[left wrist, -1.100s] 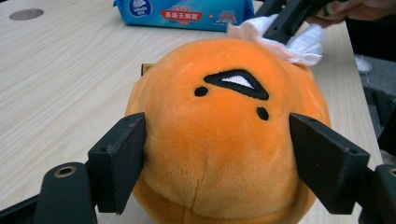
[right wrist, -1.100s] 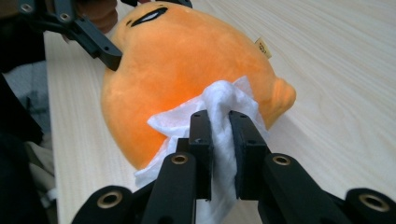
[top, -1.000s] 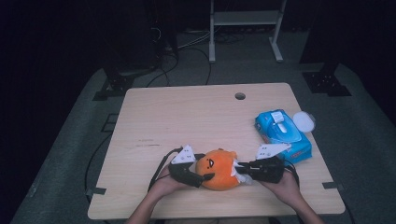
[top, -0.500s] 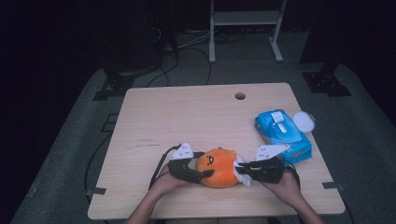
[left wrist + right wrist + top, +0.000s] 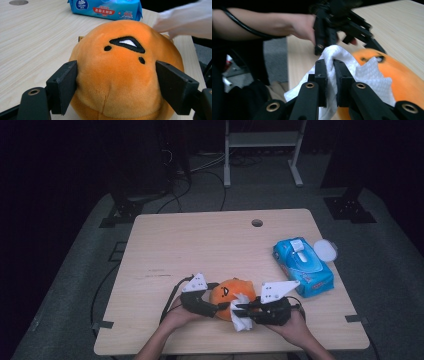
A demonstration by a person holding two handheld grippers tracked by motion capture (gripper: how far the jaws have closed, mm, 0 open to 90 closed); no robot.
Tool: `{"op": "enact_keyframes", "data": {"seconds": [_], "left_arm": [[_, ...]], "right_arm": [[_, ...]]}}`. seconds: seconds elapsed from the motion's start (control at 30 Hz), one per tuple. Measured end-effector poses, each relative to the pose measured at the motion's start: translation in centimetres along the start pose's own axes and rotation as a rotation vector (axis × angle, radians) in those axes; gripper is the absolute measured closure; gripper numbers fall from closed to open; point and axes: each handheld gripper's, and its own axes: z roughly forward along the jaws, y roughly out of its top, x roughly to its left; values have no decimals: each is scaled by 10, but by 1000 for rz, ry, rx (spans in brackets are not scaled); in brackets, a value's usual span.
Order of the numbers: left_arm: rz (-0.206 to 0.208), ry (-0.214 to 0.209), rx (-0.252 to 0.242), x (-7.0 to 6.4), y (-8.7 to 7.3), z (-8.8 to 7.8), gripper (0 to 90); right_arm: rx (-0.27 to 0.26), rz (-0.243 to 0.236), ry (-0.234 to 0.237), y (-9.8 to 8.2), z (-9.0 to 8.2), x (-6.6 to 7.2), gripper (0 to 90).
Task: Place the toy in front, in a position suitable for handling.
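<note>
The plush (image 5: 227, 295) sits near the table's (image 5: 200, 245) front edge, clamped at its sides by the left gripper (image 5: 115, 82). The left gripper view shows its stitched face; the right gripper view shows the right gripper (image 5: 330, 75) pinching a white wipe (image 5: 367, 75) against it. From above, the wipe (image 5: 241, 312) hides the plush's right side. The wipes pack (image 5: 302, 267) lies far right.

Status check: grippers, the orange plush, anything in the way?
Left gripper clamped on orange plush. Right gripper shut on white wipe, wipe against plush. Blue wipes pack sits apart at right; nothing blocking.
</note>
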Motion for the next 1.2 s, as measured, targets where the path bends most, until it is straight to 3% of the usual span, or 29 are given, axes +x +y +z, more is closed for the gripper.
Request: {"op": "enact_keyframes", "data": {"seconds": [0.03, 0.07, 0.1, 0.17, 0.3, 0.33, 0.37, 0.4, 0.47, 0.6, 0.63, 0.67, 0.7, 0.77, 0.83, 0.9, 1.0, 1.17, 1.2], "left_arm": [[1, 0, 1, 0, 0, 0, 210], [1, 0, 1, 0, 0, 0, 210], [4, 0, 2, 0, 0, 0, 210], [1, 4, 0, -1, 1, 1, 209], [-1, 3, 3, 0, 0, 0, 208], [-1, 2, 4, 0, 0, 0, 208], [-1, 2, 4, 0, 0, 0, 208], [7, 3, 10, -1, 0, 0, 207], [8, 2, 10, -1, 0, -1, 207], [5, 1, 9, -1, 0, -1, 207], [10, 1, 10, -1, 0, -1, 207], [12, 0, 12, -1, 0, 0, 207], [12, 0, 12, -1, 0, 0, 207], [29, -6, 17, -3, 1, 1, 206], [29, -5, 19, -3, 1, 1, 204], [26, -5, 18, -3, 1, 1, 204], [28, -1, 18, -3, 1, 1, 203], [21, 3, 16, -3, 1, 1, 201], [21, 3, 16, -3, 1, 1, 201]], "right_arm": [[42, 21, -32, -8, 1, -12, 810], [42, 21, -32, -8, 1, -12, 810], [79, 36, -53, -17, 3, -23, 807], [72, 47, -49, -21, 3, -27, 793], [88, -10, -93, -17, 2, -21, 740], [100, -48, -123, -16, 2, -15, 689], [100, -48, -123, -16, 2, -15, 689], [108, -95, -166, -15, 0, -10, 637], [105, -122, -208, -15, -4, -7, 577], [83, -88, -264, -20, -14, -17, 501], [83, -88, -264, -20, -14, -17, 501], [78, -45, -260, -24, -14, -26, 476], [78, -45, -260, -24, -14, -26, 476], [80, 8, -212, -27, -7, -35, 476], [84, 29, -192, -28, -3, -37, 575], [79, 49, -202, -27, -5, -36, 676], [75, 24, -210, -23, -6, -26, 764], [86, -32, -112, -15, 8, -5, 784], [94, -44, -112, -14, 11, -3, 786]]}}
